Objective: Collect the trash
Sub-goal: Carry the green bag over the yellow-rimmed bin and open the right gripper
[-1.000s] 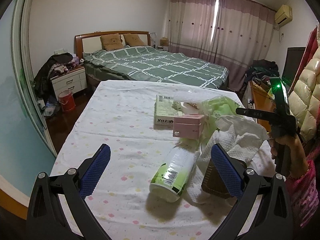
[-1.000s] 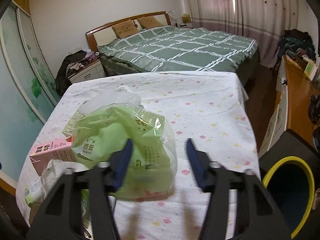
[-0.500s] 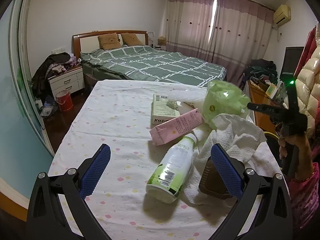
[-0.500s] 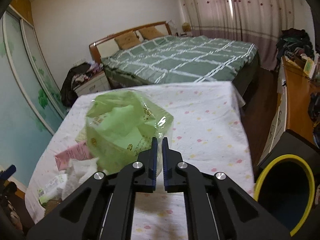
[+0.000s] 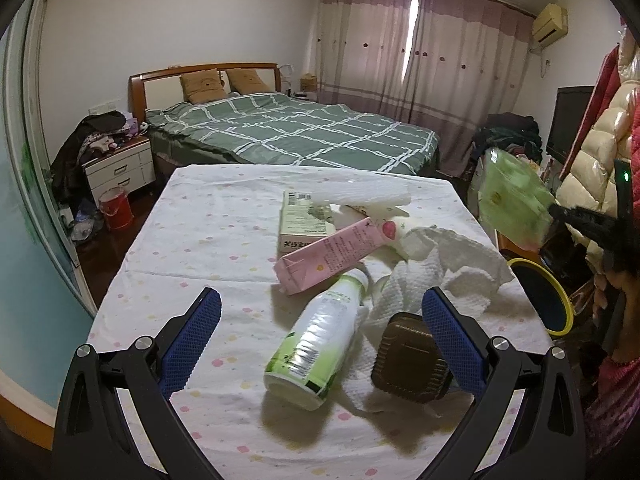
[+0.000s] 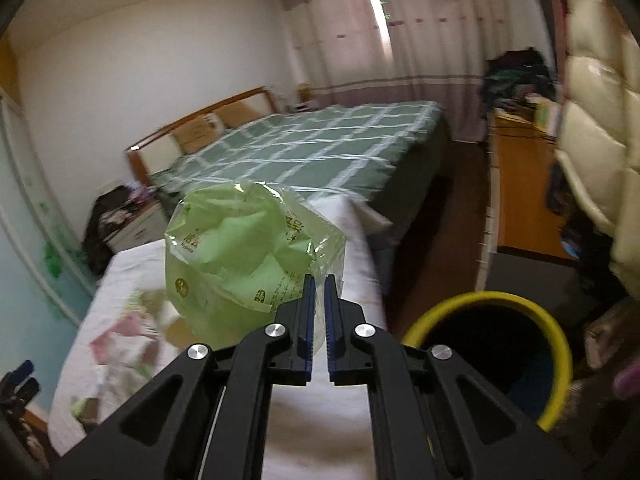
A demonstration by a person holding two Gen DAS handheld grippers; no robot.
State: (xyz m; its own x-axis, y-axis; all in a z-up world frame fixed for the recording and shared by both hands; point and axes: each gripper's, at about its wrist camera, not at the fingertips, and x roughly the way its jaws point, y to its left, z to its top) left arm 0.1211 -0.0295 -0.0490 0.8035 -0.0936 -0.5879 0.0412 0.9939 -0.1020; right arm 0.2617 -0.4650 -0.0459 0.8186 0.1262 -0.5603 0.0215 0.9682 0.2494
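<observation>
My right gripper (image 6: 316, 294) has its jaws pinched on the green bag's (image 6: 248, 256) thin edge; it could slip short of the bin (image 6: 556, 328). Left gripper (image 5: 320, 332) jaws are wide apart, holding nothing.

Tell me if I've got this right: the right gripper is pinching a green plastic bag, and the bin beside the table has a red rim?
Almost. The right gripper does pinch the green plastic bag, but the bin beside the table has a yellow rim, not red. The right wrist view shows it plainly.
</observation>
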